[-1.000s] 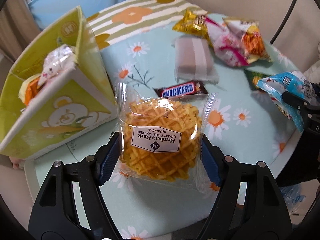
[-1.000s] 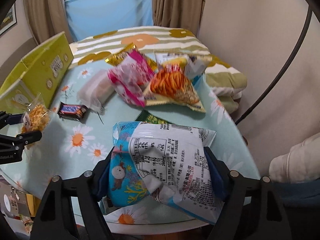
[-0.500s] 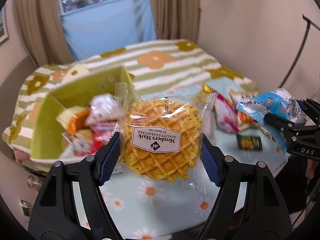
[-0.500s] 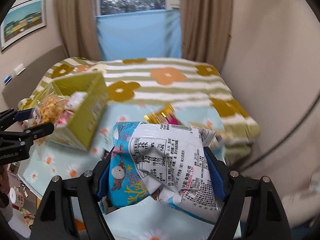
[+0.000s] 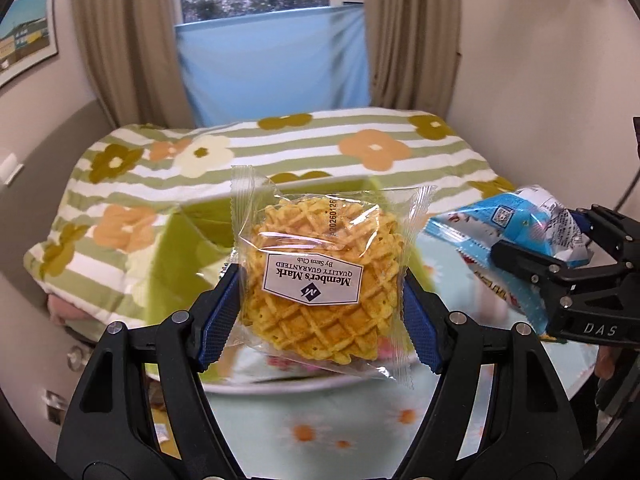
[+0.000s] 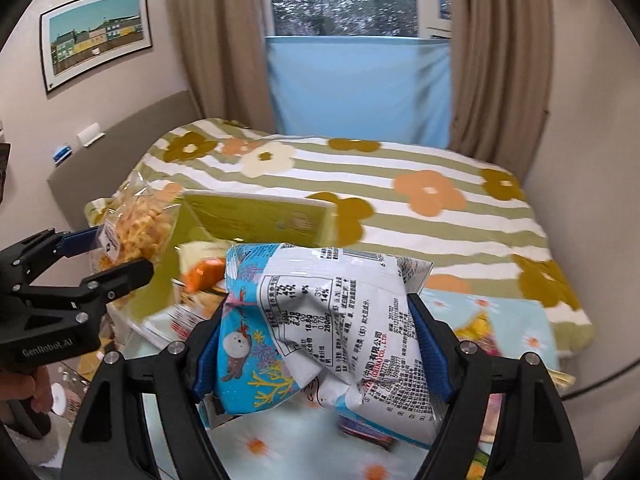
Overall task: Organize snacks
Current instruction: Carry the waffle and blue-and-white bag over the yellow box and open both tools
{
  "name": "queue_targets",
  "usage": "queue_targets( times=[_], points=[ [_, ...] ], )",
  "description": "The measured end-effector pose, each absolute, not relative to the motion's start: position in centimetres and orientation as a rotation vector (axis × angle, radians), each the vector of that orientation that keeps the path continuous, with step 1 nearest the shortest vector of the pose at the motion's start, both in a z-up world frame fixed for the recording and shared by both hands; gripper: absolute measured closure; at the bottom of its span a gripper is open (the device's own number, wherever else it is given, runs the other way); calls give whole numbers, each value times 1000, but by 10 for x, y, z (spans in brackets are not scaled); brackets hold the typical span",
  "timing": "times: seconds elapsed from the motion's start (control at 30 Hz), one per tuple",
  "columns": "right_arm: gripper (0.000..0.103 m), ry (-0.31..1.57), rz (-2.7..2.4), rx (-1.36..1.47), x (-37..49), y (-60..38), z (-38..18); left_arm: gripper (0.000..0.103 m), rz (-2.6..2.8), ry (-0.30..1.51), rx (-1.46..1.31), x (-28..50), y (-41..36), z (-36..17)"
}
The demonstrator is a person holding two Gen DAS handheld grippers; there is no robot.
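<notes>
My left gripper is shut on a clear-wrapped Member's Mark waffle and holds it in the air in front of the open yellow-green snack box. My right gripper is shut on a blue and white snack bag, also raised. The bag shows at the right of the left wrist view, and the waffle at the left of the right wrist view. The box lies behind the bag, with an orange packet inside it.
The daisy-print table lies below both grippers. Other snack packets lie on its right side. A bed with a striped flower blanket stands behind the table, under a curtained window.
Both grippers have lifted their snacks well above the table and tilted up. The view now takes in the bed and window, and the box has come in front of the grippers.
</notes>
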State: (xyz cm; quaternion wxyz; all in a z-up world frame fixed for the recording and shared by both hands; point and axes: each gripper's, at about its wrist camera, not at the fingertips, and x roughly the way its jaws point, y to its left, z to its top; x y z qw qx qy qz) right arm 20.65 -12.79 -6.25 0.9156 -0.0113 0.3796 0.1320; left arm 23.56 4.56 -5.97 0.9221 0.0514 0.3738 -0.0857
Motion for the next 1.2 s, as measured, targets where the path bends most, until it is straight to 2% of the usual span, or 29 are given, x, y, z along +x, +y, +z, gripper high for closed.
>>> queue_targets(
  times=[0.33, 0.4, 0.53, 0.77, 1.03, 1.13, 1.2],
  points=[
    [27, 862, 289, 26, 239, -62, -91, 30, -152, 888, 108, 275, 118, -112],
    [27, 878, 277, 38, 240, -56, -97, 26, -153, 903, 115, 279, 124, -123],
    [27, 897, 252, 41, 239, -51, -103, 0, -178, 943, 81, 285, 135, -139],
    [26, 921, 251, 43, 240, -50, -107, 0, -116, 979, 147, 274, 143, -150],
    [24, 938, 268, 71, 240, -48, -107, 0, -121, 955, 84, 250, 145, -133],
    [19, 910, 284, 90, 240, -46, -106, 0, -112, 942, 72, 244, 145, -126],
    [1, 893, 280, 119, 240, -47, -109, 0, -107, 940, 61, 242, 144, -124]
  ],
)
